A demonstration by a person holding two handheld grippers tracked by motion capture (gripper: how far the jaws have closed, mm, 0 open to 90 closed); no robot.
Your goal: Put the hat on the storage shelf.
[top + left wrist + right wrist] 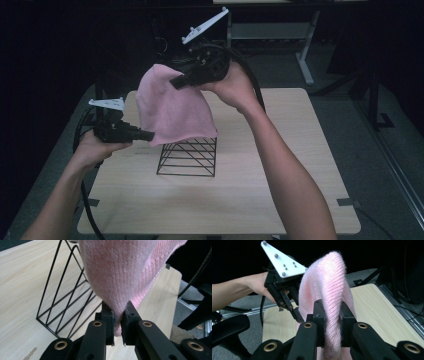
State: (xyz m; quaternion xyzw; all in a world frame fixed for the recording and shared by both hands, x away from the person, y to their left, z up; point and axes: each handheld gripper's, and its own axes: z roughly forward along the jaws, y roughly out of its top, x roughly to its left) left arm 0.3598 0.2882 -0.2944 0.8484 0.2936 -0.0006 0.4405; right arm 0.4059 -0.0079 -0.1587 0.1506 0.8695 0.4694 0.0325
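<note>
A pink knitted cloth hangs in the air over a black wire rack that stands on the wooden table. My left gripper is shut on the cloth's lower left corner; in the left gripper view the pink knit is pinched between the jaws, with the wire rack to their left. My right gripper is held high and is shut on the cloth's upper edge; in the right gripper view a fold of pink knit rises from between its jaws. The cloth's bottom edge drapes over the rack's top.
In the right gripper view the other gripper, with its white three-cornered plate, stands at the left, held by a hand. A table leg and frame stand on the floor beyond the table's far edge. Dark surroundings lie all around.
</note>
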